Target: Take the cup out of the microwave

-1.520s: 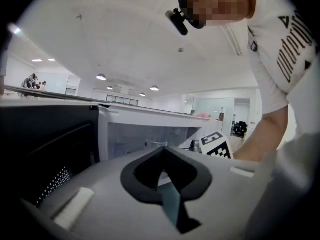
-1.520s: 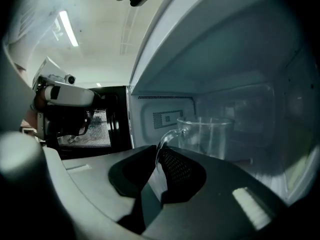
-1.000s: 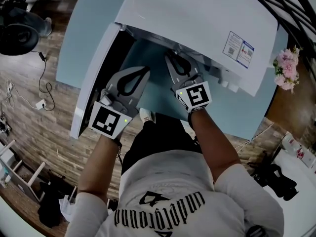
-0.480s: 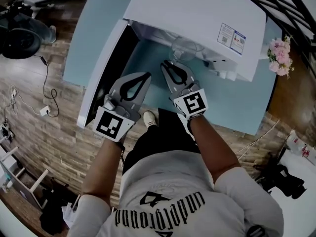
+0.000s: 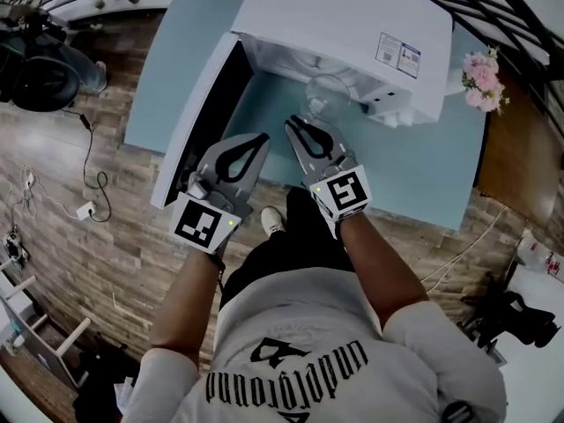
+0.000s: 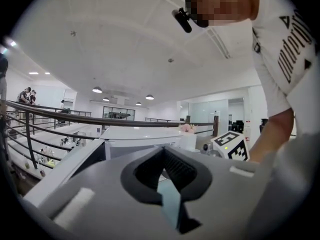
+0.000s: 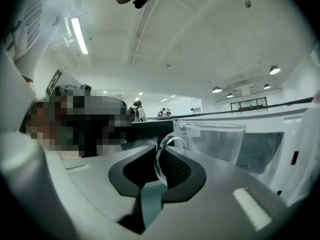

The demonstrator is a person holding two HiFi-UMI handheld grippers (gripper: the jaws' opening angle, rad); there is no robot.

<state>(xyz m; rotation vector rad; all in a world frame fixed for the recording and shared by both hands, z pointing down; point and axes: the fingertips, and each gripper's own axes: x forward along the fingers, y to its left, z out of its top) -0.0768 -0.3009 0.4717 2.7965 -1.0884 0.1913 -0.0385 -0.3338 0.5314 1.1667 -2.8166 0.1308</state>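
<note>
Right claw was clenched on the handle of the cup. The glass loop ran between the pads and the cup stood upright off the tips. It was gripped by the handle, presumably because the body is too wide and slick for these jaws.

The cup sat just outside the mouth of the microwave, in front of the open cavity. No liquid was seen in it. The door was swung wide at the microwave's left, leaving a free way out.

Left claw was clenched on nothing, tips together, in front of the microwave between door and cup. It was likely parked there to keep clear.

Judged: removal nearly done. What was left was a set-down on the table in front of the microwave.
</note>
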